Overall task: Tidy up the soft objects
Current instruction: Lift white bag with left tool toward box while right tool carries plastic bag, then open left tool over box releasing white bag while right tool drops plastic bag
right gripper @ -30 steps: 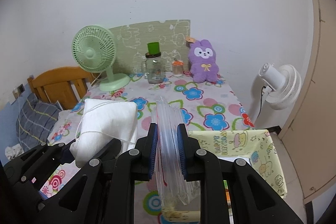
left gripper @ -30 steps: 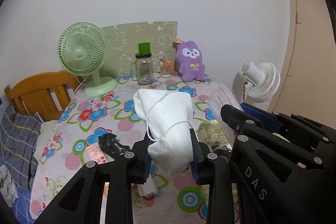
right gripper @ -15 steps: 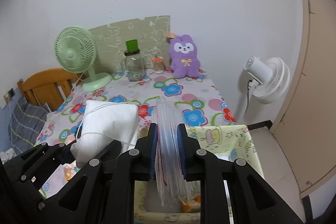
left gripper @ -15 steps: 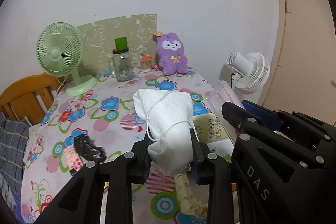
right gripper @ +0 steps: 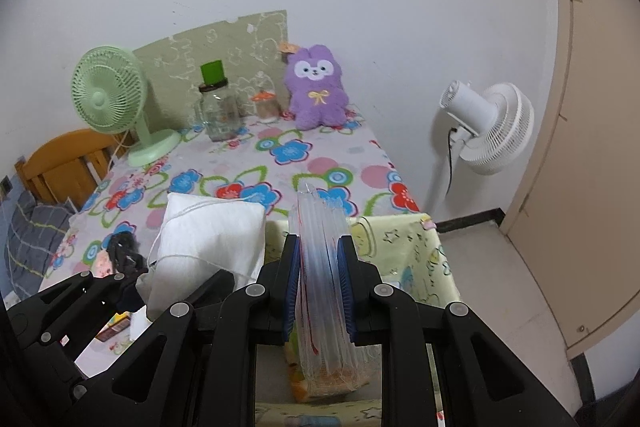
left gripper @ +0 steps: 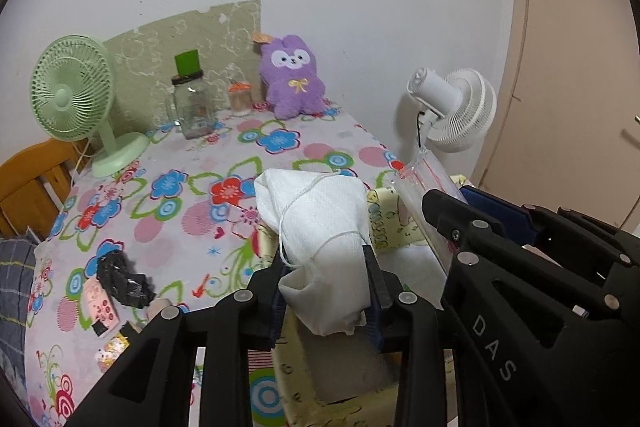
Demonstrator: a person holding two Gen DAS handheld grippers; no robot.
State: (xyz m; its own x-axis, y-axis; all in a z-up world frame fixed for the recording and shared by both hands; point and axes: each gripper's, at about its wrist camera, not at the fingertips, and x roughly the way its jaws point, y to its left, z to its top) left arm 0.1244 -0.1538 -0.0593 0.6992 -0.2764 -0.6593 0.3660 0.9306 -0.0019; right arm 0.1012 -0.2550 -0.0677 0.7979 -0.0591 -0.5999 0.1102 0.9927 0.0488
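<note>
My left gripper is shut on a white cloth pouch tied with string, held above the rim of a yellow fabric bin. The pouch also shows in the right wrist view. My right gripper is shut on a clear zip bag with a red seal line, held over the same yellow bin. The bag's top edge shows in the left wrist view. A purple plush bunny sits at the table's far edge against the wall.
On the floral tablecloth stand a green desk fan, a glass jar with a green lid and a small orange-lidded jar. A black crumpled item lies front left. A white floor fan stands right; a wooden chair left.
Both grippers have moved right and back from the table centre with their loads, and now hang over the yellow bin at the table's right front corner.
</note>
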